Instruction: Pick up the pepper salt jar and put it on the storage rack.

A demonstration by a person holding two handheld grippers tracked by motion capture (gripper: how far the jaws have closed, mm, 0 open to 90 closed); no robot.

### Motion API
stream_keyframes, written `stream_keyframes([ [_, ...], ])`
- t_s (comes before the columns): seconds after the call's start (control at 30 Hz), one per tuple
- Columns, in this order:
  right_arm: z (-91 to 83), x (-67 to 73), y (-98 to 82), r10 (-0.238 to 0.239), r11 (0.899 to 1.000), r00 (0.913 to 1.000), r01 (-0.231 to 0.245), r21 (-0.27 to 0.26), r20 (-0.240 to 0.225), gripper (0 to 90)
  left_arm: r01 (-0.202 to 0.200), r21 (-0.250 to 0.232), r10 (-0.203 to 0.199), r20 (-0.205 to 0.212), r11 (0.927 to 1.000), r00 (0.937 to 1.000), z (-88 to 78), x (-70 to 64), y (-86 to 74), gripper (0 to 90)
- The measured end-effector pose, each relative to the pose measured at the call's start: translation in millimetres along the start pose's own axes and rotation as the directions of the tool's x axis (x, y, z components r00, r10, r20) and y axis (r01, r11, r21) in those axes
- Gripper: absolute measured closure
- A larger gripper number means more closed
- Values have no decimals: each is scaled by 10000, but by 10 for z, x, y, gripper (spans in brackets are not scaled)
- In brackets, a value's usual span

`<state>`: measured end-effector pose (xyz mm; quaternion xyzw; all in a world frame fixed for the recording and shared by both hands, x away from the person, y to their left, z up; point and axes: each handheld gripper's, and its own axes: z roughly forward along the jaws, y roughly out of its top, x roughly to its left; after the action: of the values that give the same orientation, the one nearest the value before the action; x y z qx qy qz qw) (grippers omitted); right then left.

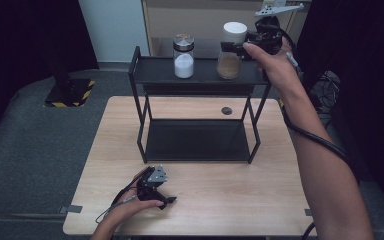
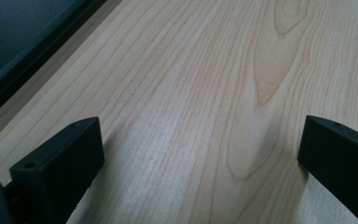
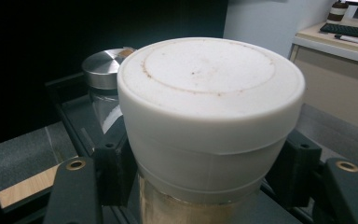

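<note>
Lab or office: black curtains (image 1: 25,35), desk with keyboard (image 3: 349,30).
</note>
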<state>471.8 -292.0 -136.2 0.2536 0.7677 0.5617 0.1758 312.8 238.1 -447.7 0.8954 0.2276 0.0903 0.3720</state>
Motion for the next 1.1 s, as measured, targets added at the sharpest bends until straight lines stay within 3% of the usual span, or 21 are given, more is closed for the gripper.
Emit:
stream_keyframes([
  [0.63,97,-35,-32,77,9997,9999,-79,220,106,361,4,3,-4,16,10000,10000,-1,2,-1,0],
  [1.1,91,17,0,-69,9992,9997,60,392,231,358,8,-1,-8,13,10000,10000,-1,1,-1,0],
])
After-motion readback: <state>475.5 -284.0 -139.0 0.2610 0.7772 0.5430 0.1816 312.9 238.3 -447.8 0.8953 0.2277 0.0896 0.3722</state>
